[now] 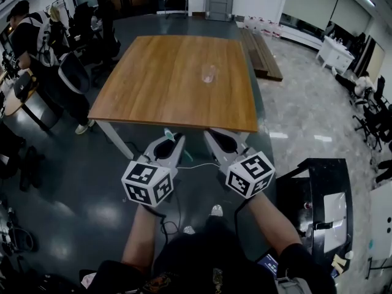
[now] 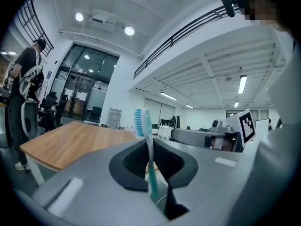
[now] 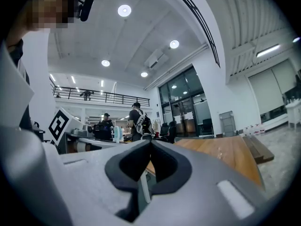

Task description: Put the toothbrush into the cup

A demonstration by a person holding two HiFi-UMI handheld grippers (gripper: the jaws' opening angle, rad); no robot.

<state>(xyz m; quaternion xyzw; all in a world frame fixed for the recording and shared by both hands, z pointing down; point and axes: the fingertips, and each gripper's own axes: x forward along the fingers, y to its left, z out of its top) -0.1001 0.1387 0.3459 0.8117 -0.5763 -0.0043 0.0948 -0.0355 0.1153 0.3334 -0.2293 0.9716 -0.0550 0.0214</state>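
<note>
A clear cup (image 1: 209, 73) stands upright on the far right part of the wooden table (image 1: 159, 84). Both grippers hang side by side in front of the table's near edge, well short of the cup. My left gripper (image 1: 173, 138) is shut on a teal and white toothbrush (image 2: 150, 160). The brush stands upright between the jaws, and its bristle head (image 1: 168, 132) rises above them. My right gripper (image 1: 209, 133) is shut, its jaw tips (image 3: 150, 144) meeting with nothing between them. From the left gripper view the right gripper (image 2: 207, 138) shows alongside.
A person with a backpack (image 1: 37, 38) stands by office chairs left of the table. A long wooden bench (image 1: 262, 52) lies along the table's right side. A black case (image 1: 318, 195) sits on the floor at my right. A cable (image 1: 196, 165) trails under the table edge.
</note>
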